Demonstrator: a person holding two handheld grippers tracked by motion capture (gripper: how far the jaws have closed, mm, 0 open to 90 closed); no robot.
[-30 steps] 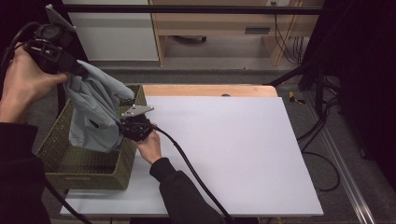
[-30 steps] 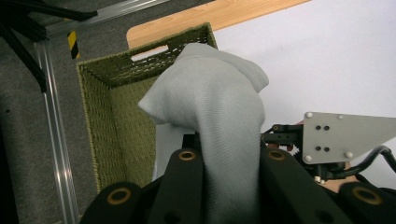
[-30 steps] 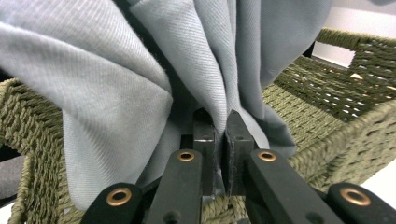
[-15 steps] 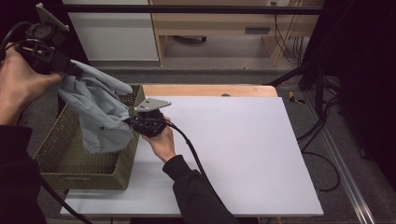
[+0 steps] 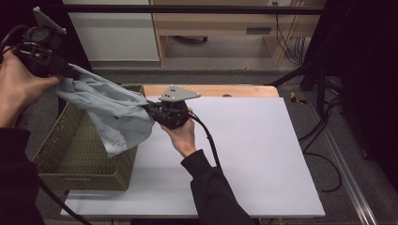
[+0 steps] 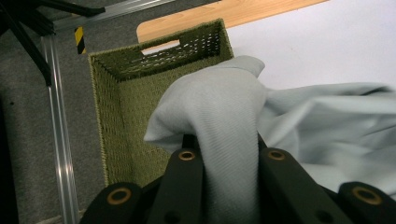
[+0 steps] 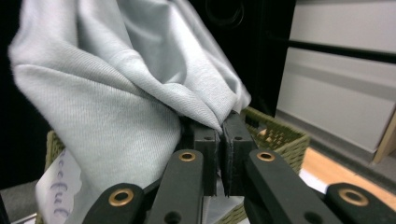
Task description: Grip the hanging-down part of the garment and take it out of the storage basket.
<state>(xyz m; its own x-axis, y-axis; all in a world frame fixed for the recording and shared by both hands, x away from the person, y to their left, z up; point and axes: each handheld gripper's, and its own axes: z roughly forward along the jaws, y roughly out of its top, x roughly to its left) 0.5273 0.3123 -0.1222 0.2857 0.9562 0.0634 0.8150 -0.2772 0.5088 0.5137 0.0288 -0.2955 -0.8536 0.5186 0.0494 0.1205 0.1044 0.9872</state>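
Grey cloth (image 5: 110,112) was stretched above the woven basket (image 5: 65,145), pinched at one end by the left gripper (image 5: 70,74) and at the other by the right gripper (image 5: 149,110), both jaws clamped tight.

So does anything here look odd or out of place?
Nothing looks damaged or spilled. The pale cloth is bunched and stretched in the air between the left gripper and right gripper, partly hanging into the green basket, with printed lettering showing on its lower edge.

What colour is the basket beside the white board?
Olive green, woven basket; it shows best in the left gripper view.
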